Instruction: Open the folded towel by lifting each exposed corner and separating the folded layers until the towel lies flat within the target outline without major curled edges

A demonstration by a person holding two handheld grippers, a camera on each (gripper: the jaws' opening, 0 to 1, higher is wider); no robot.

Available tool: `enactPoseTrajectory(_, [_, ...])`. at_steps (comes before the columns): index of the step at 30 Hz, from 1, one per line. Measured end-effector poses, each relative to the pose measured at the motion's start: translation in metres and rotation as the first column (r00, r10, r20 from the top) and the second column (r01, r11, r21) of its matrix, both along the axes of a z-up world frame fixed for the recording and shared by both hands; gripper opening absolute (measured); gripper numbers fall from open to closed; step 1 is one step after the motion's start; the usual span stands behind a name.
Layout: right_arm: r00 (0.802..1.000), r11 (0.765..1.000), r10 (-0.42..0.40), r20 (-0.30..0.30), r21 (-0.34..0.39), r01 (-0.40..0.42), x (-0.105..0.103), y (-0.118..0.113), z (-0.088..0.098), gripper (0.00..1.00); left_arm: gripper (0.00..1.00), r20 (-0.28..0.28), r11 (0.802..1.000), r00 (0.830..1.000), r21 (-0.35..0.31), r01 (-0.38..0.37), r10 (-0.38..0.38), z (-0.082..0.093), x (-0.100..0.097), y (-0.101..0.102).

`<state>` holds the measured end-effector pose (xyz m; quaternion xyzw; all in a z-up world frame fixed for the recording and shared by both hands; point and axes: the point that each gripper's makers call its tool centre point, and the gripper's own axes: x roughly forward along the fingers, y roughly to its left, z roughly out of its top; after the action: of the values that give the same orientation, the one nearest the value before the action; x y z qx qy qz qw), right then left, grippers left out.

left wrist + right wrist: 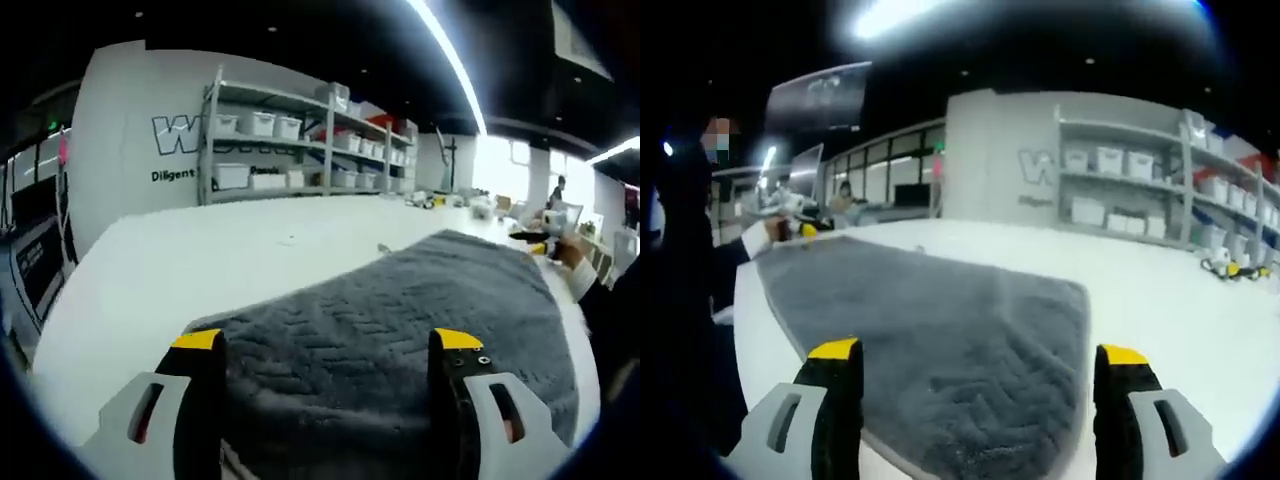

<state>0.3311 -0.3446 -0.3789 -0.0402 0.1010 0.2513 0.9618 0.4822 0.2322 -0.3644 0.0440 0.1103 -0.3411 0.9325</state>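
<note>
A dark grey towel point(400, 290) with a zigzag weave lies spread on the white table point(170, 270). In the left gripper view, my left gripper point(327, 345) hovers over the towel's near end, jaws wide apart and holding nothing. The right gripper point(545, 240) appears small at the towel's far right corner, held by a hand. In the right gripper view the towel point(940, 310) stretches away to the left. My right gripper point(980, 355) is open above its near edge. The left gripper point(800, 228) shows at the far corner.
Metal shelves with white bins point(290, 150) stand behind the table, also seen as shelves point(1140, 190) in the right gripper view. A person in dark clothes point(680, 300) stands at the table's left edge. Small objects point(1230, 265) lie on the table point(1180, 300) far right.
</note>
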Motion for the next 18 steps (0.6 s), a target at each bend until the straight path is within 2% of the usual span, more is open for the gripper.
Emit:
enactPoseTrajectory(1, [1.0,1.0,0.002,0.0,0.005,-0.002,-0.001,0.001,0.002,0.99,0.82,0.039,1.0,0.999,-0.006,-0.011,0.012,0.01,-0.006,-0.001])
enactPoseTrajectory(3, [1.0,1.0,0.003,0.023,0.017,-0.003,-0.003,0.002,0.012,0.99,0.88,0.042,0.998,0.999,-0.069,-0.011,0.014,0.022,-0.019,-0.007])
enactPoseTrajectory(5, [0.998,0.999,-0.006,0.056,0.048,0.003,-0.003,0.002,0.024,0.99,0.88,0.063,0.994,0.998,-0.108,-0.017,0.024,0.034,-0.029,-0.01])
enactPoseTrajectory(7, [0.998,0.997,0.001,0.067,0.071,-0.006,-0.005,0.005,0.031,0.99,0.89,0.039,0.987,0.998,-0.159,-0.039,0.046,0.041,-0.039,-0.008])
enactPoseTrajectory(10, [0.997,0.996,0.012,0.081,0.093,-0.02,-0.007,0.008,0.039,0.99,0.94,0.013,0.985,0.999,-0.168,-0.04,0.042,0.045,-0.049,-0.009])
enactPoseTrajectory(13, [0.992,0.996,0.0,0.127,0.089,-0.011,-0.007,0.011,0.05,0.99,0.96,0.008,0.985,0.996,-0.154,-0.083,0.085,0.049,-0.058,-0.006])
enactPoseTrajectory(15, [0.99,0.996,-0.011,0.138,0.09,-0.002,-0.006,0.01,0.054,0.9,0.96,0.035,0.981,0.987,-0.118,-0.152,0.157,0.053,-0.061,0.003])
enactPoseTrajectory(18, [0.985,0.997,-0.038,0.166,0.072,0.026,-0.003,0.008,0.061,0.83,0.95,0.031,0.977,0.984,-0.129,-0.168,0.174,0.059,-0.072,0.002])
